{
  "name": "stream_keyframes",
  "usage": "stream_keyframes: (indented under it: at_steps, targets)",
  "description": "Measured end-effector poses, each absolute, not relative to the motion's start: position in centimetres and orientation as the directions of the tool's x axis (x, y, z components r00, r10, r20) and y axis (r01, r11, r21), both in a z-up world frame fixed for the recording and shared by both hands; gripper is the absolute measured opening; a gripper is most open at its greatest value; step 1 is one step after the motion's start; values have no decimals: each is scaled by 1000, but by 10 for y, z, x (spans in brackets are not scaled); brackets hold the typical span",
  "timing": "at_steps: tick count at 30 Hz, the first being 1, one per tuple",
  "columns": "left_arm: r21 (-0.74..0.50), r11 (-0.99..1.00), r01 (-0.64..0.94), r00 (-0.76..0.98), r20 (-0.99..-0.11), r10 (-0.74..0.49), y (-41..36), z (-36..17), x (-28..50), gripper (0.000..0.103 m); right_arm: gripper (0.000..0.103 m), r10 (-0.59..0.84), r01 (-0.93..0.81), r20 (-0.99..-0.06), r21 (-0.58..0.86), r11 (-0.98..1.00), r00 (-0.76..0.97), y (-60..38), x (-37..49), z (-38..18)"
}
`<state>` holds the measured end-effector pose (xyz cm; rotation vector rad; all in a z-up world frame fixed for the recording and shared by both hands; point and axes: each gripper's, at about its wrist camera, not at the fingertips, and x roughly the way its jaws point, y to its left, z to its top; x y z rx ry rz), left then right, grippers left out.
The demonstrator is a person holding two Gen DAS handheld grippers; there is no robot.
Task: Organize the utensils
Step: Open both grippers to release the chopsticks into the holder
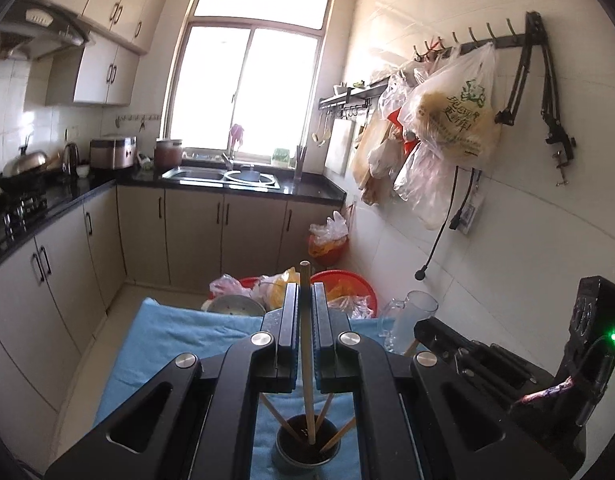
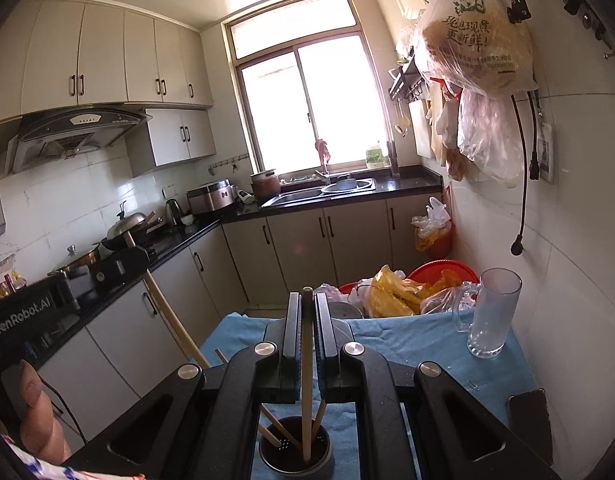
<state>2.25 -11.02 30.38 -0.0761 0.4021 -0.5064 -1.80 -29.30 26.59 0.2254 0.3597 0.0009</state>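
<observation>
I keep left claw (image 1: 306,300) clamped on chopstick (image 1: 305,280), right claw (image 2: 307,308) on another (image 2: 306,360); both upright over holder (image 2: 295,450), tips inside for clean drop.

"GenRobot.AI" on left claw body (image 2: 23,312); "现包现煮 更新鲜!" on hanging bag (image 2: 477,36).

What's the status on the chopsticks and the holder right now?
Left gripper shut on a chopstick. Right gripper shut on another. Both tips in the dark holder. Glass mug stands clear.

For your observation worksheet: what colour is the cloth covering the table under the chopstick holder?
Light blue cloth, clearest in the right wrist view.
</observation>
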Motion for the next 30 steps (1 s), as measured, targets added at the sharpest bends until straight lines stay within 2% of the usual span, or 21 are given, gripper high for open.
stream_keyframes:
  at_steps: [5, 17, 22, 24, 25, 26, 28, 30]
  targets:
    - [-136, 878, 459, 791, -387, -474, -127, 285, 30, 5, 6, 27, 50, -365, 202, 978, 931, -291, -14, 257]
    - [-180, 889, 420, 685, -581, -441, -142, 208, 72, 5, 6, 56, 76, -477, 253, 964, 877, -307, 15, 207]
    - [-220, 889, 402, 670, -590, -450, -132, 204, 72, 6, 7, 61, 95, -501, 281, 955, 863, -318, 24, 194]
    - [-223, 888, 401, 674, -585, -451, -127, 206, 68, 9, 15, 62, 106, -502, 298, 949, 863, -321, 23, 192]
    - [-222, 890, 399, 679, -580, -449, -124, 208, 65, 14, 28, 57, 115, -503, 305, 945, 862, -324, 22, 192]
    - [-221, 891, 397, 684, -576, -448, -122, 210, 62, 22, 36, 53, 120, -499, 308, 944, 865, -325, 21, 193]
    - [-219, 895, 390, 701, -559, -442, -116, 214, 56, 32, 37, 42, 126, -490, 305, 944, 871, -326, 17, 196]
    - [-203, 903, 379, 727, -539, -426, -109, 219, 47, 34, 37, 33, 128, -484, 297, 946, 875, -326, 11, 202]
